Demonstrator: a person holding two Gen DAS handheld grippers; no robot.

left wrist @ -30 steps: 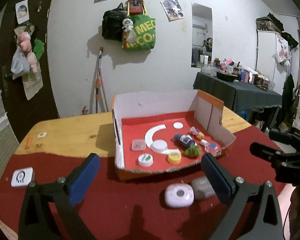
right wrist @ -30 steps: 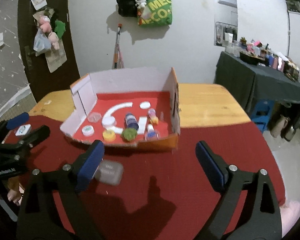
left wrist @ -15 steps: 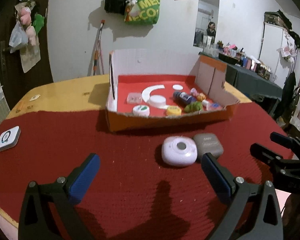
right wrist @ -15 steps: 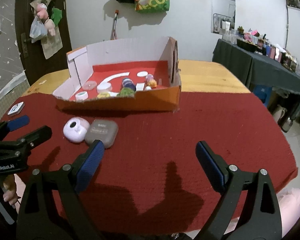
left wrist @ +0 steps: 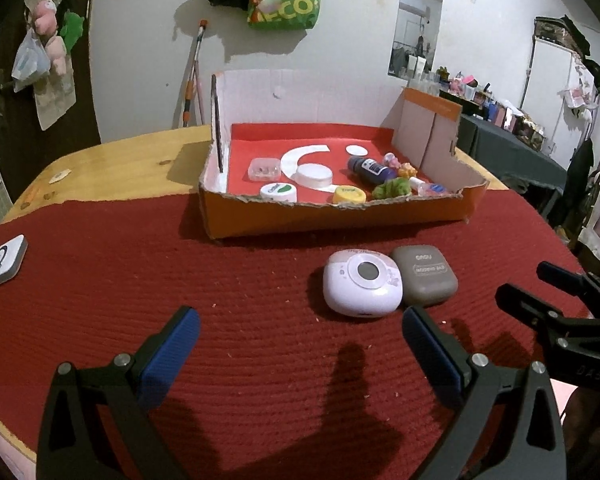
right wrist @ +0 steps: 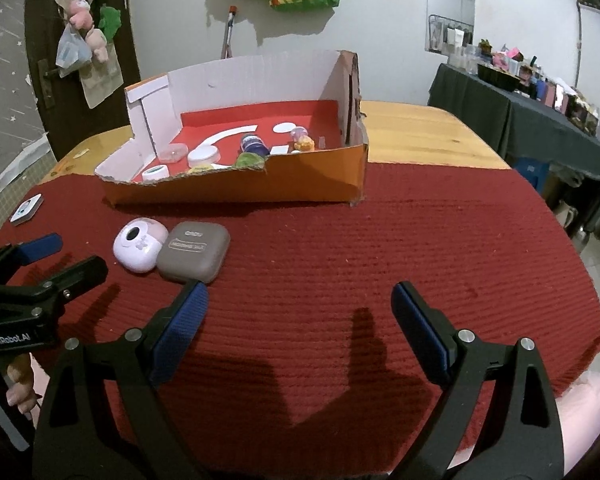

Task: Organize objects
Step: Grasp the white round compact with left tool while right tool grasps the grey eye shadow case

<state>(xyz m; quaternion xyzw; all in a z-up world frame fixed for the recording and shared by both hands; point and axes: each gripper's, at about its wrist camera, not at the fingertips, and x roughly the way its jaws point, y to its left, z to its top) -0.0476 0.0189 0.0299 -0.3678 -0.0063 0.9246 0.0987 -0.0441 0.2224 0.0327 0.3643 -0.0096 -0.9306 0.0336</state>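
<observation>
We see the rounded white plastic case [left wrist: 362, 288] touching the grey rounded case [left wrist: 426, 274] on its right, both on the red woven mat [left wrist: 236, 320], before the open orange cardboard box [left wrist: 332, 216] holding small items.

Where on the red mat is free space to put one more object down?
Free: the red mat right of the grey case, and between the white device and the pink case. Crowded: the front of the cardboard box.

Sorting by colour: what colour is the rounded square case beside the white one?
Grey; left wrist view.
</observation>
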